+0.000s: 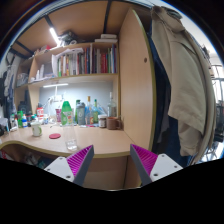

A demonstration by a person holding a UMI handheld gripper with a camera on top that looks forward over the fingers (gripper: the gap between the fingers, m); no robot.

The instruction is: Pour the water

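- Though the task is to pour water, nothing is held yet, so by my reading the work is barely begun: a bottle must first be picked up, carried to the glass [71, 143] and tipped.
- The glass stands near the desk's front edge, just ahead of the left finger and a little left of the gap; whether it holds water I cannot tell.
- The gripper [111, 158] is open, its pink pads [80, 160] spread wide with only bare desk [105, 142] between them.
- The bottles [67, 112], a green one among them, stand in a row at the far side of the desk, well beyond the glass and fingers.
- Above them hangs a bookshelf [85, 62]; at the right a coat [185, 70] hangs beside a wooden cabinet [135, 80].
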